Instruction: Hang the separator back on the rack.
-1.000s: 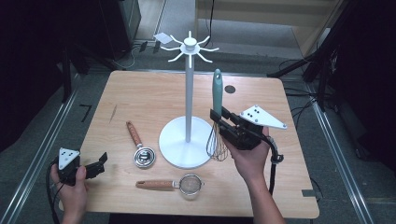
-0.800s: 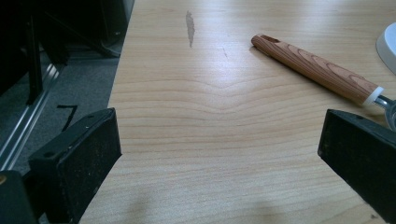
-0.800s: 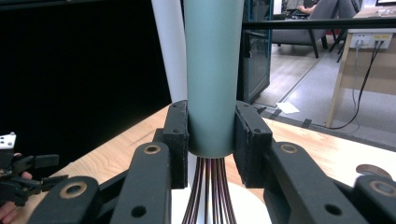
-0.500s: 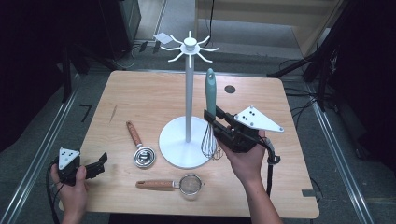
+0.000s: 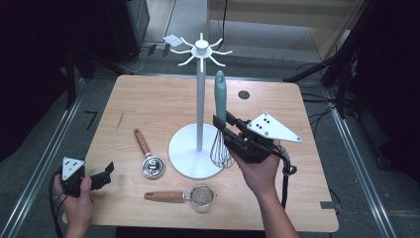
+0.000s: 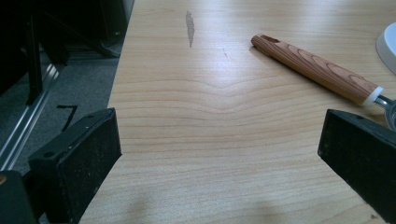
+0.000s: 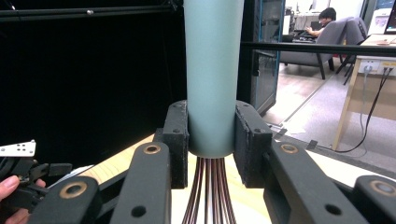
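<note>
- Strainer (image 5: 200, 195) is lying by the tabletop's near edge; left gripper (image 5: 99, 176) is waiting, jaws apart, at the near-left corner.
- Right gripper (image 5: 229, 130) is clamping the whisk (image 5: 221, 106) upright beside the stand (image 5: 200, 99).
- Judged next: hooking its handle onto 1 prong.

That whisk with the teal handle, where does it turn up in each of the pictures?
High view: the wire whisk with the teal handle stands upright right of centre, beside the white stand's pole, held by the right claw.
Left gripper view: not in it.
Right gripper view: its handle rises at centre between the two black pads, wires below.
Shared landmark: the pale wooden table.
</note>
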